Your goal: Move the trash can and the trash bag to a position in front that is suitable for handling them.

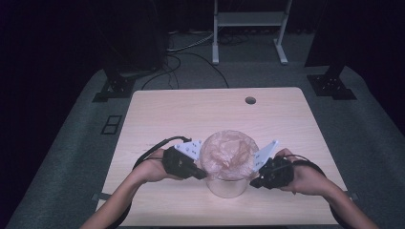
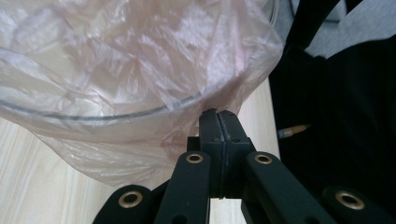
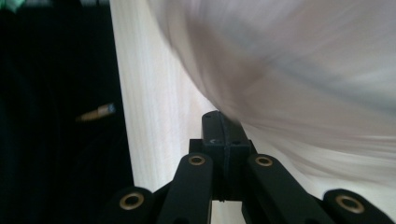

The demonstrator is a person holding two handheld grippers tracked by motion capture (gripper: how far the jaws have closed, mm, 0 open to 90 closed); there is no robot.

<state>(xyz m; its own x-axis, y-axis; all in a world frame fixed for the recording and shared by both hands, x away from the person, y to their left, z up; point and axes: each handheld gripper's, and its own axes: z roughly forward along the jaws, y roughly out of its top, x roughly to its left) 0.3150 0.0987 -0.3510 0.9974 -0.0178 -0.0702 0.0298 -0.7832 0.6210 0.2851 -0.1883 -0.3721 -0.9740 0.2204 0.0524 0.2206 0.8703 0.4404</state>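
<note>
High view: plastic bag (image 1: pixel 228 151) over the bucket (image 1: pixel 228 185) sits between both grippers, left gripper (image 1: pixel 203 174) and right gripper (image 1: pixel 254 181), each apparently pinching film.

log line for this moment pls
left gripper: shut on bag | right gripper: shut at bag edge | bag over clear container

Materials and finish: bag, container, counter
Plastic bag (image 2: pixel 140 60): thin, translucent pinkish film, crinkled, glossy. Container (image 1: pixel 228 186): clear, smooth, shiny. Counter (image 1: pixel 191 114): pale wood-grain, matt. Left gripper (image 2: pixel 218 114) fingers: matt black plastic, brass-coloured rivets.
</note>
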